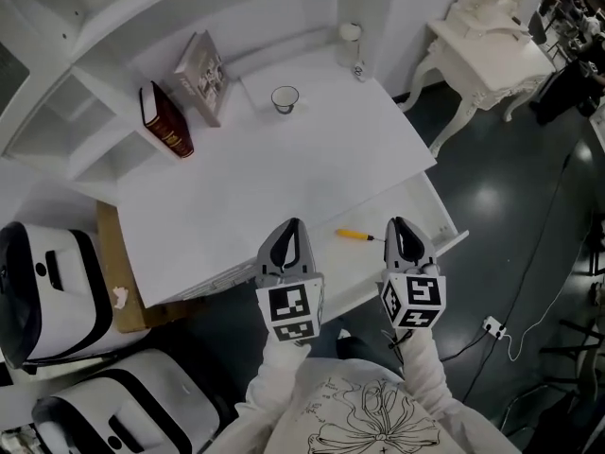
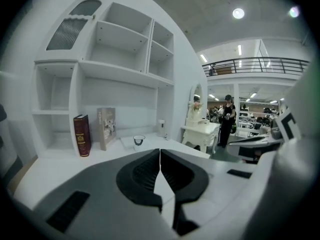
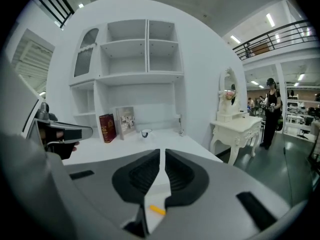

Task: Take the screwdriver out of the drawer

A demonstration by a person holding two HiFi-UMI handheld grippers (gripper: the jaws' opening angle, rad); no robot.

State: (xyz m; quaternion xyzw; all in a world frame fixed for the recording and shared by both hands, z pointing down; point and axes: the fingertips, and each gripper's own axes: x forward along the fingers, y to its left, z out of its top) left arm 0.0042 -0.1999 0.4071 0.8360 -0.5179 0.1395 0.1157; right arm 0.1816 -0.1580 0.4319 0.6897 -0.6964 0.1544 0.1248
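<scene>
L claw (image 1: 292, 223) & R claw (image 1: 398, 221) hang side by side over the front edge of a white tabletop (image 1: 312, 173), w/ a white shelf unit (image 1: 57, 130) behind it. At the back of the tabletop: red book (image 1: 166, 119) upright, pic book (image 1: 201, 77) leaning beside it, small cup (image 1: 285, 98), bottle (image 1: 359, 67) at the far corner. Dark glossy floor (image 1: 510, 206) on the right, ornate white side table (image 1: 487, 41) beyond. Drawer (image 1: 430, 206) under the tabletop stands pulled out. Screwdriver (image 1: 354, 235), yellow handle, lies inside it, betw. the two claws, nearer R. L claw: jaws pressed together, nothing in them. R claw: together bar a hairline gap, empty, not touching the screwdriver.
</scene>
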